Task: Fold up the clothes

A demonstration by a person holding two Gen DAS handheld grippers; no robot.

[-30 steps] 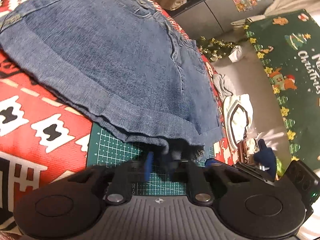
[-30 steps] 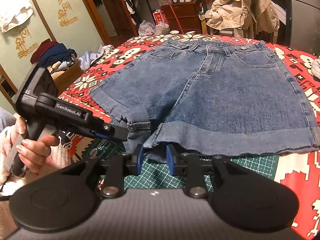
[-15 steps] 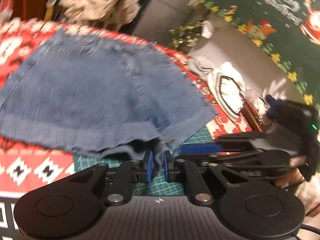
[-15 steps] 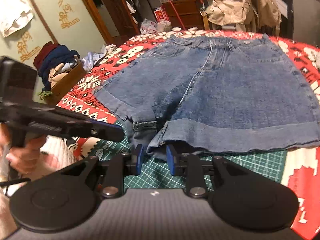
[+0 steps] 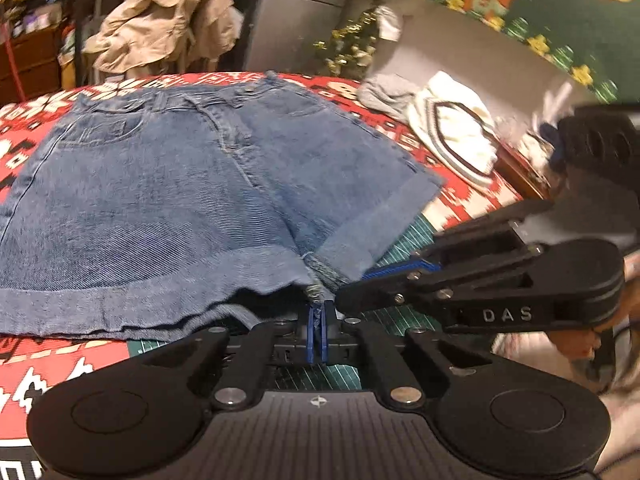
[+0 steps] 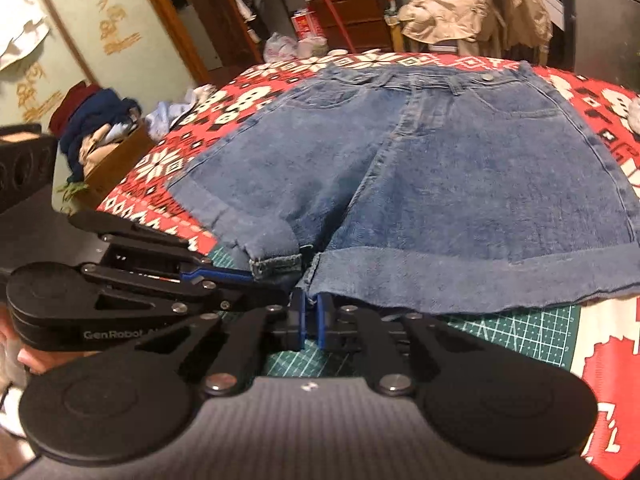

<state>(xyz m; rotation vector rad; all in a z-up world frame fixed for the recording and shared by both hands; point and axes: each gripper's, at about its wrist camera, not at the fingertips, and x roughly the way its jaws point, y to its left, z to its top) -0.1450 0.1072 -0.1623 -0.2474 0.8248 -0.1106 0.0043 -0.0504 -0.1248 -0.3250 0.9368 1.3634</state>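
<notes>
Blue denim shorts [image 5: 180,200] [image 6: 460,184] lie flat on a red patterned cloth [image 6: 240,92], waistband far, cuffed legs near, over a green cutting mat [image 6: 520,332]. In the left wrist view my left gripper [image 5: 318,322] is shut on the denim hem at the crotch. From the right wrist view, that same left gripper [image 6: 240,276] comes in from the left, its tip at the left leg's inner cuff. My right gripper [image 6: 310,316] has its fingers drawn close on the right leg's inner hem. It reaches in from the right as the right gripper [image 5: 360,280] in the left wrist view.
A white striped garment [image 5: 452,132] and a grey cloth [image 5: 384,94] lie at the table's right edge. A wooden box of clothes [image 6: 104,140] stands to the left. A beige jacket [image 6: 476,4] hangs behind the table. A hand [image 5: 576,344] holds the right gripper.
The left gripper swung round from the shorts' side to face them from the near edge, staying on the hem. The right gripper's fingers closed from wide apart onto the hem.
</notes>
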